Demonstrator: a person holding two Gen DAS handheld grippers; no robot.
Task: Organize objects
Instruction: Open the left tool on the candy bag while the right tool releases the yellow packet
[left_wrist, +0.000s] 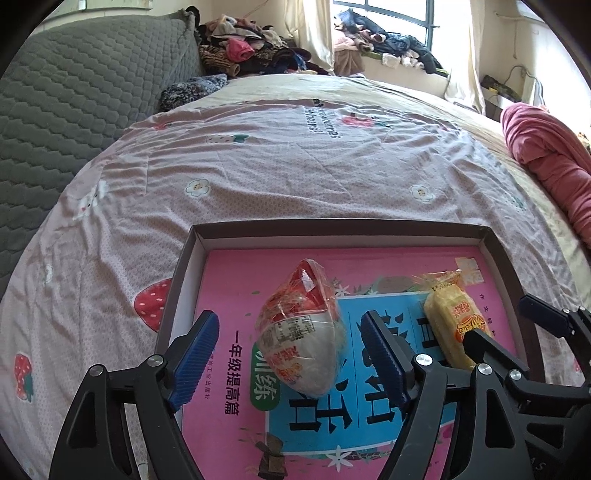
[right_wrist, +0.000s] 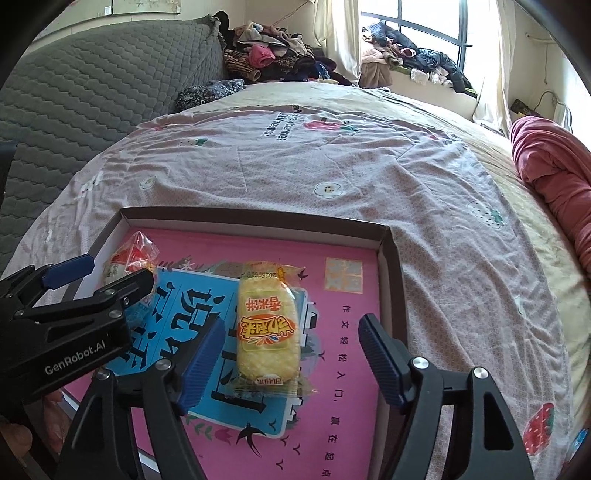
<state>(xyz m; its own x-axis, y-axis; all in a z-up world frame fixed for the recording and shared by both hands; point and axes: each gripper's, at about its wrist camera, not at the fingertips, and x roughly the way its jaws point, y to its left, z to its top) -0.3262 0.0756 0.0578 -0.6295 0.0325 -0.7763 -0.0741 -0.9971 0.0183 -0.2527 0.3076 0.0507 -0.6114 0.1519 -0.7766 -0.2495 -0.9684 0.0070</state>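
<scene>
Releasing two snacks into the shallow box (left_wrist: 177, 280), I hold both grippers low over the pink book (right_wrist: 343, 369) that lines it. Left gripper (left_wrist: 291, 360): jaws wide apart, the red-and-white wrapped snack (left_wrist: 301, 332) lying between the pads, which stand clear of it on both sides; nothing gripped. Right gripper (right_wrist: 291, 363): jaws likewise spread, the yellow rice cracker packet (right_wrist: 267, 328) resting flat on the book between them, untouched. In the left view the cracker lies toward 3 o'clock of the red snack, well inside the rim. To finish cleanly I judge each gripper should lift straight back along its fingers, pads kept apart, so no crinkled wrapper edge snags and drags
</scene>
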